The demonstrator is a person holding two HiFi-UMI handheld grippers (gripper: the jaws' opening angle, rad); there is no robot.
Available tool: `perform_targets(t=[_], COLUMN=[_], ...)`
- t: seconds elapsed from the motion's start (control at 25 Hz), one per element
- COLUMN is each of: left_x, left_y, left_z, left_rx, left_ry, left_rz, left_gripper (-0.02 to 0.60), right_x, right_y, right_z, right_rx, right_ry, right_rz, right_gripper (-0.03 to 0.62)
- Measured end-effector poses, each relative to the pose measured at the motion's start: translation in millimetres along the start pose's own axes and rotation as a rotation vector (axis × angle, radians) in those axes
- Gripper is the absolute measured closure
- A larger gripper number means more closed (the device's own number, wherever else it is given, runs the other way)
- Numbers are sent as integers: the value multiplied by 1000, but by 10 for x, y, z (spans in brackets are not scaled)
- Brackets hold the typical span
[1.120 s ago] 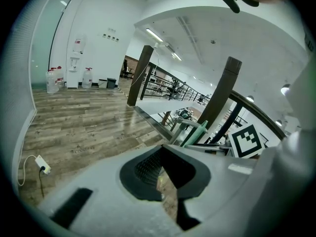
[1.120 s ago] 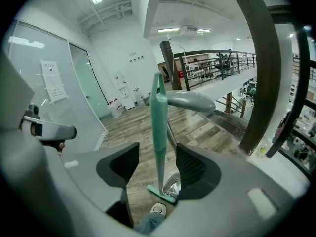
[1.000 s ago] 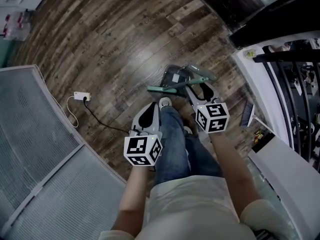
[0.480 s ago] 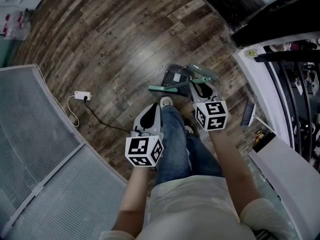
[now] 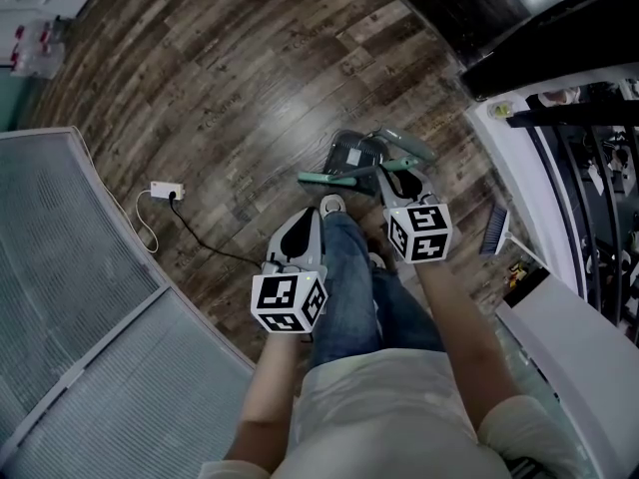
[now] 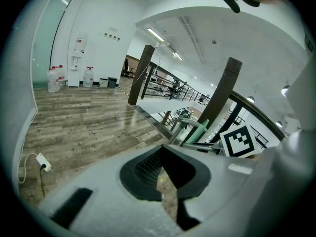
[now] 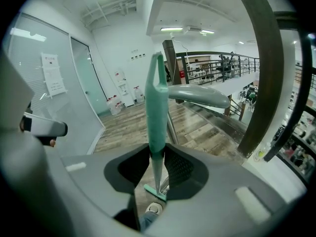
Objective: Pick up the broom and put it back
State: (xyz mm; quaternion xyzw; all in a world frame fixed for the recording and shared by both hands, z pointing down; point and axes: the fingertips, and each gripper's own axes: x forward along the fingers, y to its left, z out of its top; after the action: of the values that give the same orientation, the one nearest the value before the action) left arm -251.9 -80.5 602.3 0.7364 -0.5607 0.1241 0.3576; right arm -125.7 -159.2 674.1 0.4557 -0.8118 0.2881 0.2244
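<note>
Here, setting: a person is standing on a wooden floor, seen from above.
Right claw: it is clamping the teal handle of the broom, which is rising upright between its jaws in the right gripper view.
Broom: its head is resting on the floor at centre frame, just beside a grey dustpan.
Left claw: it is hanging lower left of the broom, jaws drawn together, gripping nothing.
Left of frame: a white power strip is lying on the boards.
</note>
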Motion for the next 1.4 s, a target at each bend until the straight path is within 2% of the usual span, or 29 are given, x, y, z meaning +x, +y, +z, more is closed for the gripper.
perform_targets(t=[0.44, 0.72, 1.04, 1.4], left_x=[-258, -456, -684, -939], left_y=[-60, -127, -391, -789], left_z=[7, 59, 58, 108], left_rx=[-9, -13, -4, 17], left_ry=[-22, -53, -78, -106], left_rz=[26, 35, 32, -16], left_gripper=[583, 583, 583, 583], right_x=[-212, -401, -806, -1453], right_y=[307, 422, 390, 371], right_z=[-30, 2, 137, 296], right_rx=[-60, -106, -134, -148], right_ry=[11, 13, -19, -65], right_rz=[50, 53, 42, 4], right_gripper=[491, 491, 491, 491])
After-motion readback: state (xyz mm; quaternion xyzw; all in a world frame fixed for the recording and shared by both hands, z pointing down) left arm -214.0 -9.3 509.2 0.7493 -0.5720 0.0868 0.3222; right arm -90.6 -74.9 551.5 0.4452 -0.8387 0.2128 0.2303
